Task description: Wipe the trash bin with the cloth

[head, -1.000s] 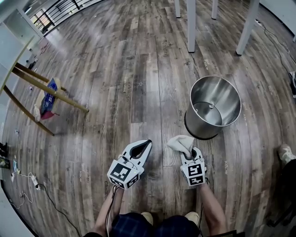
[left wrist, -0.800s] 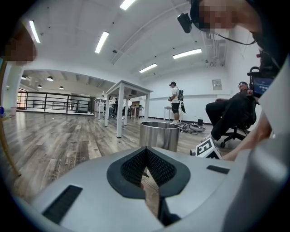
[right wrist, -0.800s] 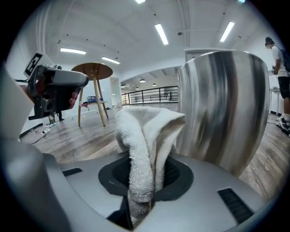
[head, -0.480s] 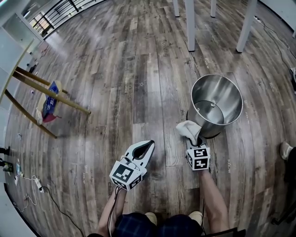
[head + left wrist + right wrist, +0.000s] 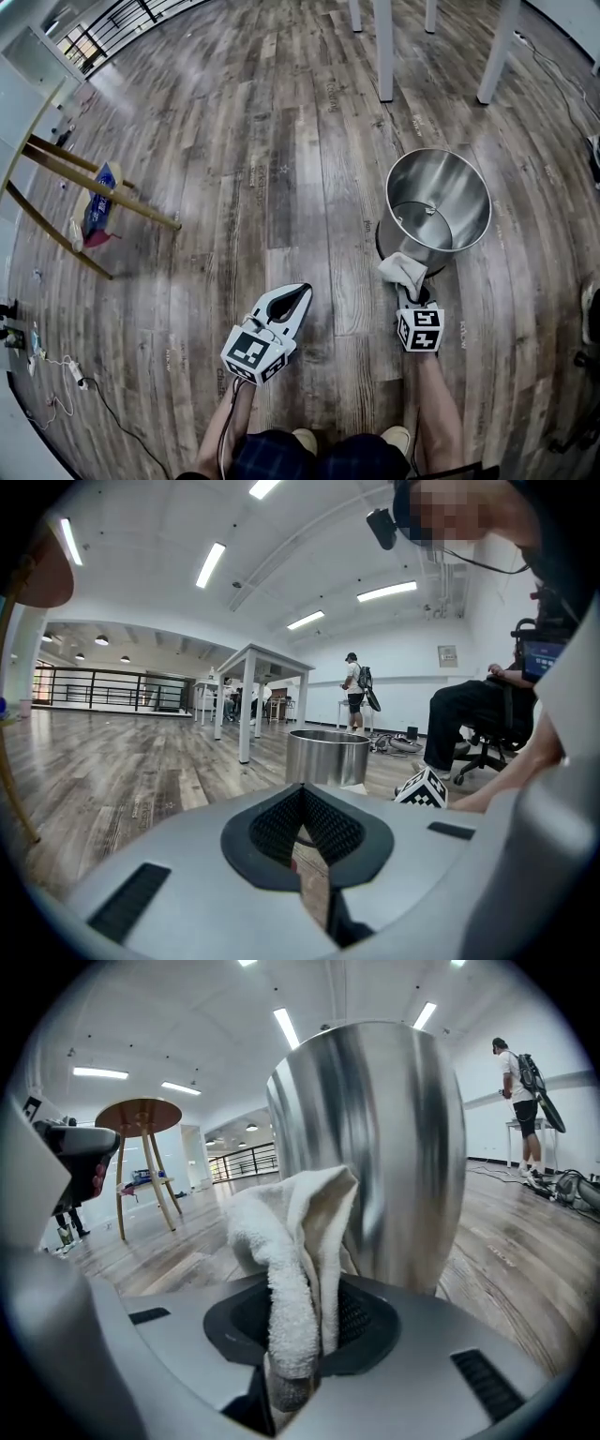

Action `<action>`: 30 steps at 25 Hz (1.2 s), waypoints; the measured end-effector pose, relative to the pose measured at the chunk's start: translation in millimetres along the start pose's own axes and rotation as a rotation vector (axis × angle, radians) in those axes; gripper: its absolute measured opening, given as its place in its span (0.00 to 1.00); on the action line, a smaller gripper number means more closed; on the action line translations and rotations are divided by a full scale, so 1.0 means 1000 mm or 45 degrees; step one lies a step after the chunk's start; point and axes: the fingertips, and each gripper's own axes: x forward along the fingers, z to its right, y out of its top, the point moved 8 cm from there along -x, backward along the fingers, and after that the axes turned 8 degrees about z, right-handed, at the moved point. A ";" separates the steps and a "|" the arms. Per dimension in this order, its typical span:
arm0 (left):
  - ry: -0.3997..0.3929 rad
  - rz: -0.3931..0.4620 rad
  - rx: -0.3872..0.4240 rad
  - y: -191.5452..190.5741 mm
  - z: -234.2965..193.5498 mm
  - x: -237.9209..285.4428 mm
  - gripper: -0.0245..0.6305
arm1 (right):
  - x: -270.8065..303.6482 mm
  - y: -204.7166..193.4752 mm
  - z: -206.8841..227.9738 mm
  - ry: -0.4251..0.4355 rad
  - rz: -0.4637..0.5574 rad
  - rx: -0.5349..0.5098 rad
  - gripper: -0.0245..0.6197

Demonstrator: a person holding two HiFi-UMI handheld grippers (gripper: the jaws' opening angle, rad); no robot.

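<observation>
My right gripper (image 5: pixel 411 289) pinched the cloth (image 5: pixel 403 269), left gripper (image 5: pixel 298 294) closed on nothing; a hard wipe could have toppled the unbraced bin (image 5: pixel 461 187).

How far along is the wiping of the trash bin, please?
Done: the cloth is clamped in the right gripper. In hand: it sits close to the outer wall of the trash bin, low down; contact is unclear. Left: the wiping itself; no wiped patch shows. The left gripper is shut, empty, apart from the bin.

Shiny steel trash bin (image 5: pixel 448 187), upright, open top, white terry cloth (image 5: pixel 404 273) bunched up, low nr bin's front wall
</observation>
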 end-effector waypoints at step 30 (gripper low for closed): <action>0.014 -0.019 0.019 0.000 0.004 -0.005 0.04 | -0.065 -0.013 0.126 -0.308 0.095 0.050 0.17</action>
